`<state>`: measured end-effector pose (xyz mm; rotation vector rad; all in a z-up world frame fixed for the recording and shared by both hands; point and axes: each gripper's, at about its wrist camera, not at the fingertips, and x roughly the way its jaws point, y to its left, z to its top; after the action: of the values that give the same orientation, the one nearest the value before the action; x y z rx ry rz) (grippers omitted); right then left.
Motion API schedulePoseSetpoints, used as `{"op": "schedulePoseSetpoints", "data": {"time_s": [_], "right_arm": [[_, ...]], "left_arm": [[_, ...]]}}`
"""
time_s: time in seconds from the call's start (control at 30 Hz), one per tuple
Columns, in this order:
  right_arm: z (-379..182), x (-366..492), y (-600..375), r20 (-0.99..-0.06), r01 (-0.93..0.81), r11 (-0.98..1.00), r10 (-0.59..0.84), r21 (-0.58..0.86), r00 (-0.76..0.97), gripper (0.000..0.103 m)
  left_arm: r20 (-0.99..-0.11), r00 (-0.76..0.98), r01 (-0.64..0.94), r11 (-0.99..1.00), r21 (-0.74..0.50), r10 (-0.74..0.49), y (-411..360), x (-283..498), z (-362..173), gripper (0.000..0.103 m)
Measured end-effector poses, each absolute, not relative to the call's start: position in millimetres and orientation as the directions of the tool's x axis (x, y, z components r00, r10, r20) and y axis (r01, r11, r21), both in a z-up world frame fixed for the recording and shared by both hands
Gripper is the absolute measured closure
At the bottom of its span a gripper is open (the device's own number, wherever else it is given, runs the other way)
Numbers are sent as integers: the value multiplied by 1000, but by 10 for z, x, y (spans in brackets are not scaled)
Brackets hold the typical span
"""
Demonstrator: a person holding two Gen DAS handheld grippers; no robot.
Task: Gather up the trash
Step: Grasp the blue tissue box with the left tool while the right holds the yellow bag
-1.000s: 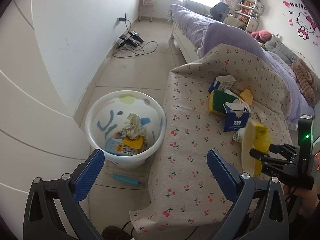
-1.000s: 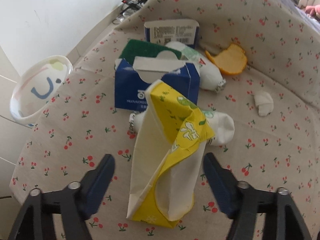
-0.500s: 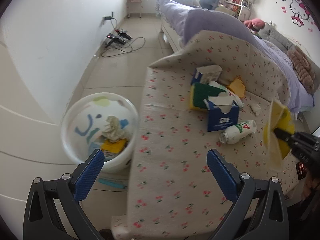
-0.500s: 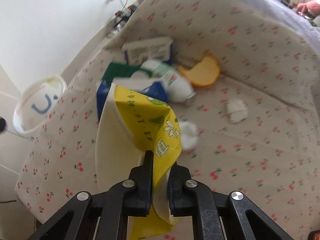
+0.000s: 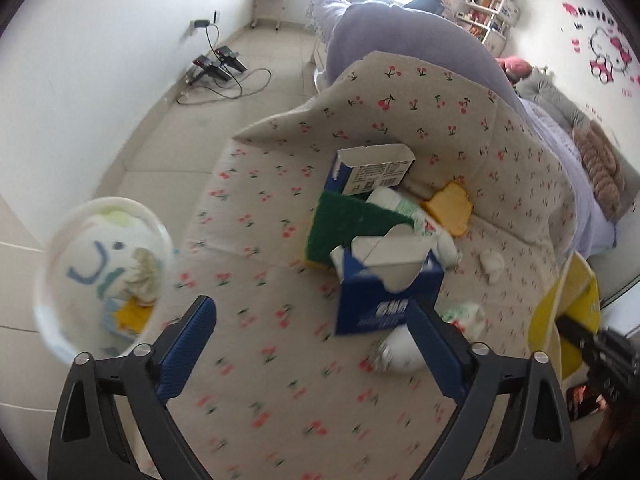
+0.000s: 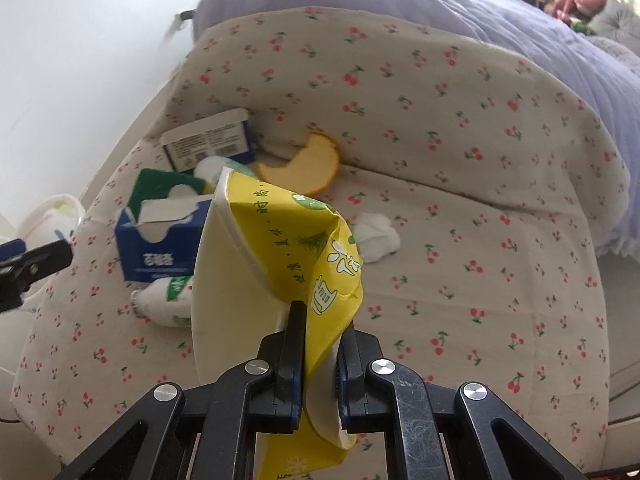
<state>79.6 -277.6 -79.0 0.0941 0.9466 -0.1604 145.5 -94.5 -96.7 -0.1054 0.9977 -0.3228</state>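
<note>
Yellow-and-white crumpled paper bag [image 6: 276, 276]: clamped between the jaws of the right gripper [image 6: 320, 364], held clear above the cherry-print cloth [image 6: 460, 208].

Right gripper: jaws drawn together on the bag's lower fold.

Left gripper [image 5: 308, 344]: jaws apart, having just closed slightly, nothing between them; blue pads [image 5: 188, 344] hung over the cloth.

White plastic bottle [image 5: 404, 350], lying on its side: just beyond the left gripper's right finger.

Blue tissue box [image 5: 384, 292], top torn open: just ahead of the left gripper, touching the bottle.

Green-and-yellow sponge [image 5: 352, 224]: directly behind the tissue box.

Second white bottle [image 5: 412, 216]: beside the sponge, partly hidden.

Crumpled white tissue [image 6: 376, 236]: ahead and right of the right gripper.

Orange-yellow scrap [image 6: 304, 168]: farther ahead, near the cloth's fold.

Small open carton [image 5: 372, 170]: farthest item on the cloth.

White bin [image 5: 100, 276] with painted face: on the floor left of the left gripper, holding paper trash.
</note>
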Motion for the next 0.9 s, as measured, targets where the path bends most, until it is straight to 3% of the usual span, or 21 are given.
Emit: {"op": "schedulePoseSetpoints", "data": {"time_s": [0.27,0.37,0.43,0.47,0.53,0.73,0.9], "right_arm": [[-851,829,-2988,-828,209,978,-110,9,550,92],[-873,850,-3013,-832,206,978,-113,1,543,92],[-881,858,-3019,-835,204,979,-112,0,539,92],[-879,860,-3018,-835,202,979,-110,1,539,92],[-867,861,-3007,-834,197,980,-109,0,541,92],[-789,865,-2959,-824,188,982,-102,6,558,92],[-672,858,-2946,-806,194,981,-92,29,585,92]], "left_arm": [[-810,397,246,901,-359,-431,-1205,1679,-1295,24],[-819,363,256,893,-370,-444,-1279,1701,-1378,34],[-825,337,255,887,-384,-454,-1313,1706,-1419,54],[-824,327,255,882,-395,-463,-1330,1708,-1429,59],[-816,313,264,869,-417,-487,-1355,1690,-1415,80],[-794,332,336,850,-405,-509,-1428,1541,-1162,90],[-767,377,363,845,-393,-519,-1371,1416,-917,91]]}}
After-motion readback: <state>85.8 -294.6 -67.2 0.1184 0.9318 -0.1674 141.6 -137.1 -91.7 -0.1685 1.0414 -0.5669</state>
